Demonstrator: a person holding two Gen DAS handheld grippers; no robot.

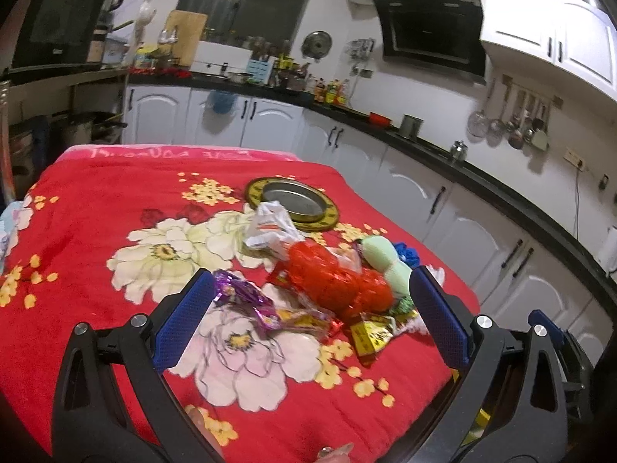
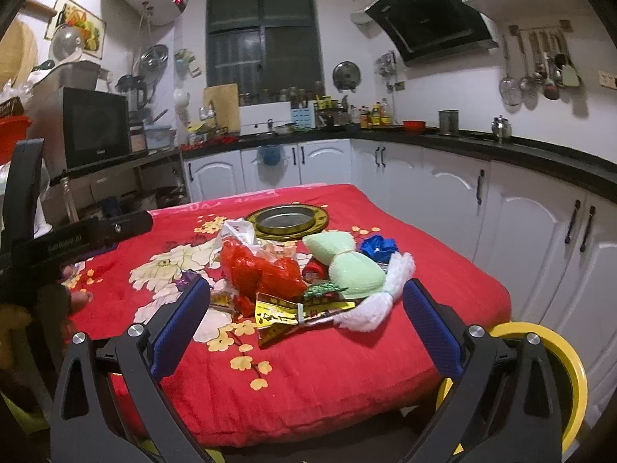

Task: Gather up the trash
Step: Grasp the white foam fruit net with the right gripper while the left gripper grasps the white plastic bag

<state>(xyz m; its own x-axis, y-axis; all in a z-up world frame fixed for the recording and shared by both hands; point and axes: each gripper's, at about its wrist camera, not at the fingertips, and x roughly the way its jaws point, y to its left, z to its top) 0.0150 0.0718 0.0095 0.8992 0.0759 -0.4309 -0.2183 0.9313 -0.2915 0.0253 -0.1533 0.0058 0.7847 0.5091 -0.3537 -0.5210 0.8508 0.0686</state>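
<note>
A heap of trash lies on the red flowered cloth (image 1: pixel 96 208) (image 2: pixel 347 366). It holds a red crumpled plastic bag (image 1: pixel 331 281) (image 2: pixel 266 270), a white crumpled bag (image 1: pixel 270 223) (image 2: pixel 239 231), a purple foil wrapper (image 1: pixel 246 297), yellow wrappers (image 1: pixel 370 333) (image 2: pixel 281 316), a pale green bundle (image 1: pixel 389 266) (image 2: pixel 347 266), white fluff (image 2: pixel 385 297) and a blue piece (image 2: pixel 378 247). My left gripper (image 1: pixel 312 308) is open just above the near side of the heap. My right gripper (image 2: pixel 304 316) is open and empty in front of the heap.
A round metal dish with a yellow rim (image 1: pixel 293 200) (image 2: pixel 287 220) sits behind the heap. A yellow-rimmed round thing (image 2: pixel 559 366) stands at the table's right edge. White cabinets (image 2: pixel 540 223) and a black counter surround the table. The left gripper's body (image 2: pixel 77 235) shows at left.
</note>
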